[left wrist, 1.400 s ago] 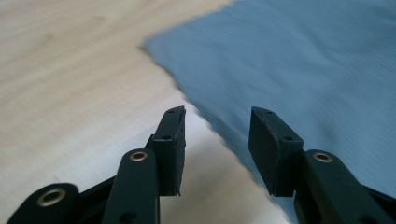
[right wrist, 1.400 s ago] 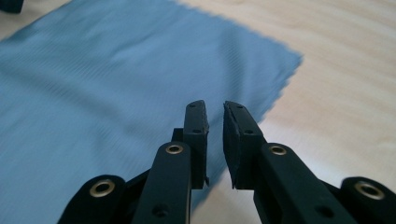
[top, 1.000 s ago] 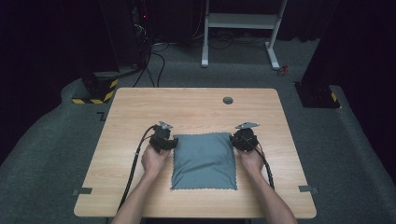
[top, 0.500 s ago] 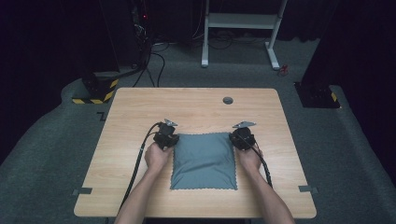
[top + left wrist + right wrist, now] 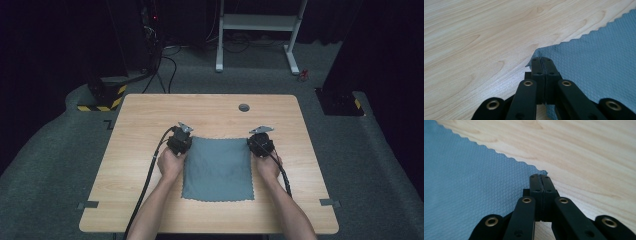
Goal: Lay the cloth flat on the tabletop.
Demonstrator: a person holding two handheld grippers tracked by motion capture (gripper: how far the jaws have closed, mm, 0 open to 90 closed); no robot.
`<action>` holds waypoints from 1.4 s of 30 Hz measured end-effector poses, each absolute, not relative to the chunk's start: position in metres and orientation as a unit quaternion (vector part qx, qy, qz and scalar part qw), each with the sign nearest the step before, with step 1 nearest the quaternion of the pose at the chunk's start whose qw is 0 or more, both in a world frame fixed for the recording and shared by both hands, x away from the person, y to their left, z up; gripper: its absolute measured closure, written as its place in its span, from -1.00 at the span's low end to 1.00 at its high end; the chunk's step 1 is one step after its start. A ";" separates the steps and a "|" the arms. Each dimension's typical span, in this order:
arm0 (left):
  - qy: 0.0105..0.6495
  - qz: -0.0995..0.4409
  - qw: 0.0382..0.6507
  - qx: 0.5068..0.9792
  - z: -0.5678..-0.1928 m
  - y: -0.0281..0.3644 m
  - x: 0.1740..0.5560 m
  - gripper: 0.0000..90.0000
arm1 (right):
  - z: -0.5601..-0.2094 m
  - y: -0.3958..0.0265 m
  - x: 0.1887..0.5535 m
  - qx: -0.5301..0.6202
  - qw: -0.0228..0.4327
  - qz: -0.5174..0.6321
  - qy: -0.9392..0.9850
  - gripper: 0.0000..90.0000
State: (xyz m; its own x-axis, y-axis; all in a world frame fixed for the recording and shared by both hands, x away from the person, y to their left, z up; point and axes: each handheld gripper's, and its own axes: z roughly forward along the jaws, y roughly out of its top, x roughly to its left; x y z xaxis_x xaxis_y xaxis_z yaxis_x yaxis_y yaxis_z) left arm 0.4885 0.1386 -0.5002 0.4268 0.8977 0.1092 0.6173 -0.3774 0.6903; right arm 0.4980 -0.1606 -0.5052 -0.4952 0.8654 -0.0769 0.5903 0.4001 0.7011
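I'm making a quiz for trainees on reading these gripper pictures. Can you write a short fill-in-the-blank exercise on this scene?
1. The blue-grey cloth lies spread flat on a ____ table.
2. The left gripper has its jaws closed on a far ____ of the cloth.
3. The right gripper is ____ on the cloth's other far corner.
4. The cloth's cut edge is ____, not straight.

Missing words: wooden; corner; shut; scalloped

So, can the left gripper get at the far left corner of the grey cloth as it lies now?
Yes, it seems so. The left gripper is already shut on that corner of the grey cloth, and nothing on the wooden table blocks it.
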 end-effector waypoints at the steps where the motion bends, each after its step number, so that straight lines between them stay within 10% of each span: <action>1: 0.479 0.245 0.284 0.794 -0.502 0.137 0.489 0.98 | -0.508 -0.160 0.500 0.453 0.221 0.305 0.808 1.00; 20: 0.429 0.191 0.325 0.821 -0.503 0.149 0.421 0.17 | -0.500 -0.159 0.442 0.389 0.179 0.351 0.833 0.60; 42: 0.403 0.188 0.380 0.811 -0.527 0.178 0.323 0.17 | -0.523 -0.184 0.351 0.351 0.169 0.368 0.844 0.32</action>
